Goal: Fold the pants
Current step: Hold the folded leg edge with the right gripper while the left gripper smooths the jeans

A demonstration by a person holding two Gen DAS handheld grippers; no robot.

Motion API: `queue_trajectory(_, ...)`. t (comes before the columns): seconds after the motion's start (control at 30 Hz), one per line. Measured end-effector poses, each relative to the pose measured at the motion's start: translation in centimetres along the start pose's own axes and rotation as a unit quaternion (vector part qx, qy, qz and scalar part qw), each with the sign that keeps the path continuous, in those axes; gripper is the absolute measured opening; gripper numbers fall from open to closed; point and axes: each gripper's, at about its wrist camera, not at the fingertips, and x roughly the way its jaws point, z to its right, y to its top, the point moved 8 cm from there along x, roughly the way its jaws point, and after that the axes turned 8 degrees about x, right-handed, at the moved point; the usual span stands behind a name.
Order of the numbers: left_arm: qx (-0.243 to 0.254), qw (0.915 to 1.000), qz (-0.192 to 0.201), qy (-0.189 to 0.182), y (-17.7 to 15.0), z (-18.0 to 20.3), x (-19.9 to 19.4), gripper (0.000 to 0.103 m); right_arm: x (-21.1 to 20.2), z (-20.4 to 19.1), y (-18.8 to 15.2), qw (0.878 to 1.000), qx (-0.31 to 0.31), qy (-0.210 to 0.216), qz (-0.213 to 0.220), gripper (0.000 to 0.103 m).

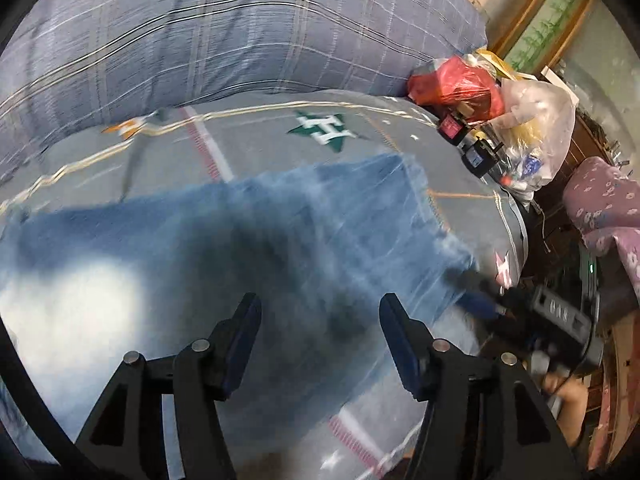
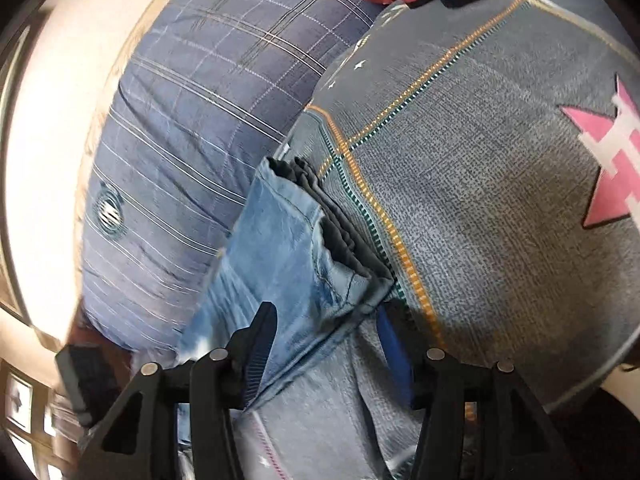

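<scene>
The jeans are 1 pair in faded light blue denim with paler worn patches, lying on the bed. In the right wrist view a layered edge shows, with a dark grey lining in bunched folds along the cut side and a stitched seam running down the denim. In the left wrist view the jeans spread as a broad, blurred blue slab across the sheet, with a dark shadow over the middle.

The right gripper sits low over that layered edge, its 2 fingers spread with the denim passing between them; I cannot tell if the pads touch the cloth. The left gripper hovers above the flat denim, its 2 fingers spread wide and nothing pinched.

The bed's grey sheet carries orange-and-teal stitched lines and 2 star badges, 1 green and 1 pink. 1 plaid blue-grey duvet is bunched along the far side, touching the jeans in the right view. Beside the bed's corner lie 1 red bag and 1 clear bag, near some dark small boxes
</scene>
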Motion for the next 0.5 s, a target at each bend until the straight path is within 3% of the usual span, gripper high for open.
queue_trajectory(0.2,0.029,0.9974,-0.052,0.041,-0.1,1.0,5.0,0.061,0.1,0.5,0.3,0.998,0.037,0.048,0.018,0.056)
queue_trajectory(0.3,0.039,0.997,-0.043,0.05,-0.1,1.4,4.8,0.062,0.5,0.8,1.0,0.995,0.066,0.071,0.023,0.055)
queue_trajectory(0.5,-0.036,0.9977,-0.054,-0.019,2.3,1.4,4.5,0.062,0.5,0.5,1.4,0.995,0.065,0.071,0.034,0.046)
